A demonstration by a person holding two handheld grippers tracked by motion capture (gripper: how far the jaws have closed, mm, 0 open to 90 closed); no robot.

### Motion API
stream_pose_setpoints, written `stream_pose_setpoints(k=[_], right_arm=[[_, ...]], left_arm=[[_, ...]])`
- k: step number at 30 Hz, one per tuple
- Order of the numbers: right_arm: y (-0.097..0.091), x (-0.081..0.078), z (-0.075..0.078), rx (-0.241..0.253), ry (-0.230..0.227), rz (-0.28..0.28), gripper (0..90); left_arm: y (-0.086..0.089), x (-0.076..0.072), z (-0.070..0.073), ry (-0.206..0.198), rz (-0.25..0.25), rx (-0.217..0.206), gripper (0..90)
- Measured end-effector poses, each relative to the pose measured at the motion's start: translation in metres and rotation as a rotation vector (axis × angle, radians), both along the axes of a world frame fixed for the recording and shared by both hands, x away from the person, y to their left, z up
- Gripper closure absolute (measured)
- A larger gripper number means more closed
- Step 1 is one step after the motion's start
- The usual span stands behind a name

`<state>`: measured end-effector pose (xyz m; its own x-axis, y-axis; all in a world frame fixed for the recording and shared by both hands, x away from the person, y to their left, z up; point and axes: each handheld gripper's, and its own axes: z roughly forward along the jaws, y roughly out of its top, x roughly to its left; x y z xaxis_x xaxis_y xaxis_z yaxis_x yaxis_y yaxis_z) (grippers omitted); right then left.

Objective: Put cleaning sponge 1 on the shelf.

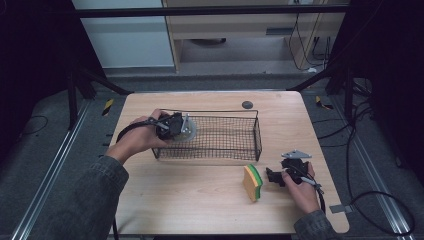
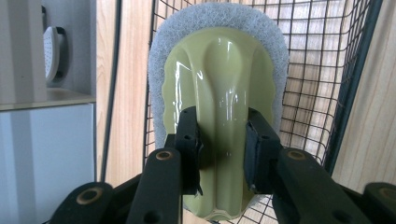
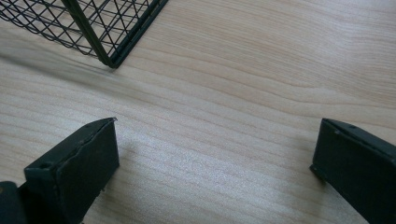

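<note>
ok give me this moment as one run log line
left gripper: shut on green-handled scrub pad, at wire basket left end | right gripper: open, empty, over table | sponge: on edge, beside right gripper

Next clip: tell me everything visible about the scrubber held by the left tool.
The scrubber is an oval pad of pale grey-white fibrous mesh backed by a glossy olive-green plastic handle with a raised central ridge. The left tool is shut on that ridge, one black jaw on each side. It is held at the left end of the black wire basket; whether it touches the mesh cannot be told.
</note>
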<state>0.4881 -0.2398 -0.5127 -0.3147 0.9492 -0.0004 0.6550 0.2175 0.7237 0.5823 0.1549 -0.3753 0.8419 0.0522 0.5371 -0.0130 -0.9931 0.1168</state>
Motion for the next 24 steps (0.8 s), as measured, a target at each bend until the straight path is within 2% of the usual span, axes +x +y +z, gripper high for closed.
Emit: stream_pose_setpoints(k=[10, 17, 18, 21, 24], right_arm=[[0.0, 0.0, 0.0, 0.003, 0.001, 0.001, 0.5], [0.0, 0.0, 0.0, 0.003, 0.001, 0.001, 0.5], [0.0, 0.0, 0.0, 0.002, 0.001, 0.002, 0.5], [0.0, 0.0, 0.0, 0.003, 0.001, 0.001, 0.4], [0.0, 0.0, 0.0, 0.003, 0.001, 0.001, 0.4]], left_arm=[[0.002, 0.003, -0.008, 0.011, 0.002, 0.005, 70.2], [0.005, 0.004, -0.016, 0.035, 0.021, 0.004, 70.2], [0.005, 0.005, -0.016, 0.033, 0.014, 0.016, 70.2], [0.007, 0.006, -0.022, 0.051, 0.028, 0.008, 70.2], [0.008, 0.008, -0.024, 0.048, 0.022, 0.006, 70.2]])
